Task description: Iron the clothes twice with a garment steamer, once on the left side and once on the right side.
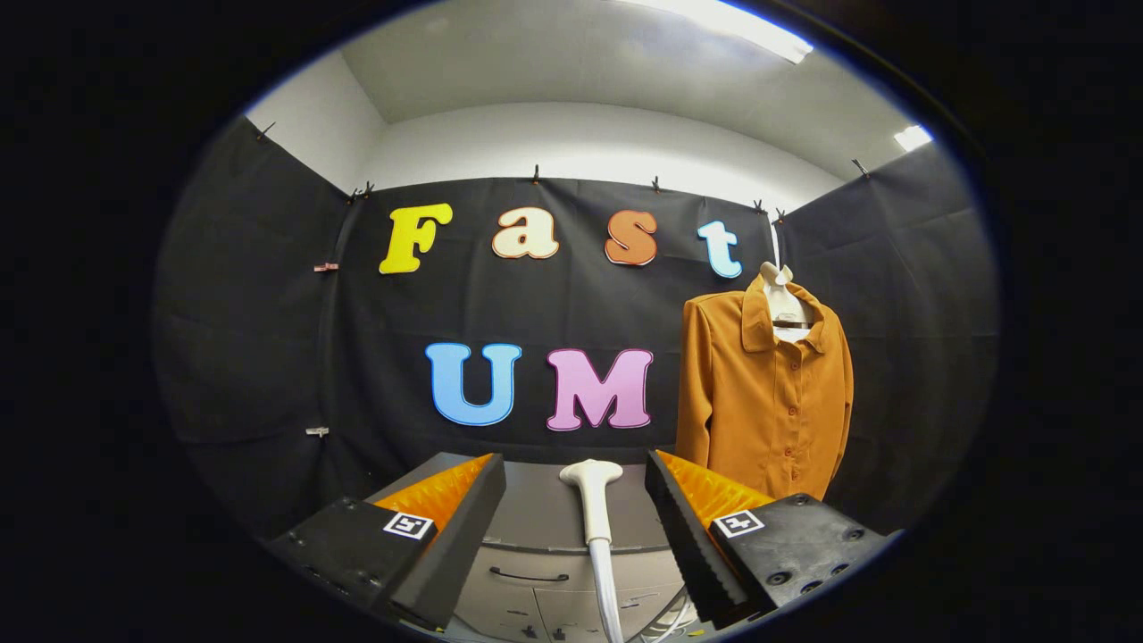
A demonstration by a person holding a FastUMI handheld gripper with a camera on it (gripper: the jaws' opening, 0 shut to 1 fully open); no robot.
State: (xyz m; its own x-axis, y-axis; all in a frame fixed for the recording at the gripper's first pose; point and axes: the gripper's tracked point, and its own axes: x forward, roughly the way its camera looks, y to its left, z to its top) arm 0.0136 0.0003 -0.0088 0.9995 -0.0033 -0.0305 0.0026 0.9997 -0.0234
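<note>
Orange shirt (763, 393) hangs beyond spread gripper (574, 500); steamer (593, 500) between fingers, untouched.

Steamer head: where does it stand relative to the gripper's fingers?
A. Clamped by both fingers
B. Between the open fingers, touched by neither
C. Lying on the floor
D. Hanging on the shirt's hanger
B: the steamer head stands upright in the gap of the open gripper, clear of both fingers.

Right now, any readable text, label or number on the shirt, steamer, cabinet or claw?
Shirt: none.
Steamer: none.
Cabinet: none.
Claw, open with the steamer between its fingers, untouched: square tags bearing coded patterns, no words.
</note>
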